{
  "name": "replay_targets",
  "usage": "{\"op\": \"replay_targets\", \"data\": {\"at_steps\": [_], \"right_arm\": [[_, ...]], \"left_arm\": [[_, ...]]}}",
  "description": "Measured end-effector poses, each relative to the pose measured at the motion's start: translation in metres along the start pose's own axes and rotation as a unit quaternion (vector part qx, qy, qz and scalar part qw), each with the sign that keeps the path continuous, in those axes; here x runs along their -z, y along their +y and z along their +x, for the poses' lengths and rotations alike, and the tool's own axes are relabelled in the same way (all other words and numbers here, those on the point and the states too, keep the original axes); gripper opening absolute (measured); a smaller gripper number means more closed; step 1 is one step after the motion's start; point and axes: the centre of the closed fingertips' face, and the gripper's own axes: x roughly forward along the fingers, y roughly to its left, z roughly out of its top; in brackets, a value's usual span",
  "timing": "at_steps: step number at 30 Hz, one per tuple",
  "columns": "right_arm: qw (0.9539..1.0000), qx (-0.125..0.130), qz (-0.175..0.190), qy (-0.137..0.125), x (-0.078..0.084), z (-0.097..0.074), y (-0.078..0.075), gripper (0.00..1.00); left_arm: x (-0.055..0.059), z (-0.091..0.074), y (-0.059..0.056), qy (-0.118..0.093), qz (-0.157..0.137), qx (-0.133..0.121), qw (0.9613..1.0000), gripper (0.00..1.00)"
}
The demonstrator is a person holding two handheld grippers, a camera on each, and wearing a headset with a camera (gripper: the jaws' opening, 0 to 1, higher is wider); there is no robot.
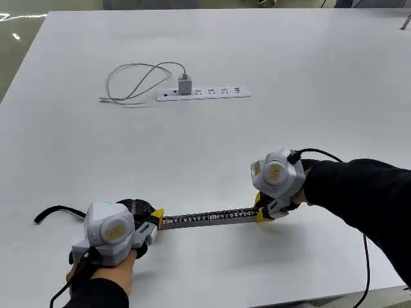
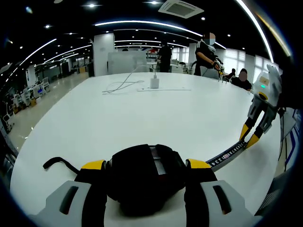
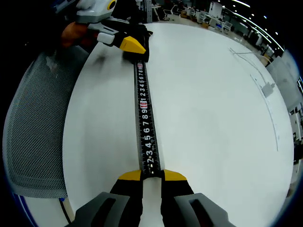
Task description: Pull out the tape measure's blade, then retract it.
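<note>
Your left claw (image 2: 146,164) is closed on the black tape measure (image 2: 142,185) near the tabletop's (image 1: 257,51) front edge. Your right claw (image 3: 151,176) pinches the tip of the blade (image 3: 143,118), pulled out flat between them.

Bright overhead strip lights (image 2: 142,22); soft shadows on table (image 1: 289,147); fisheye edges warped; focus sharp.

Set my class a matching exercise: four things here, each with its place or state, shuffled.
1 tape measure case
2 blade
3 power strip
4 right gripper

A shut on the blade's tip
B far across the table
C held in the left gripper
D stretched between both grippers

Pairs: 1-C, 2-D, 3-B, 4-A
</note>
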Motion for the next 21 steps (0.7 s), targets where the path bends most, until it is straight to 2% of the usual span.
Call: {"op": "replay_targets", "data": {"at_steps": [21], "right_arm": [[0.9999, 0.002, 0.015, 0.005, -0.0071, 0.0028, 0.0026, 0.1]], "left_arm": [[0.0005, -0.0007, -0.0002, 0.004, 0.001, 0.001, 1.0, 0.62]]}}
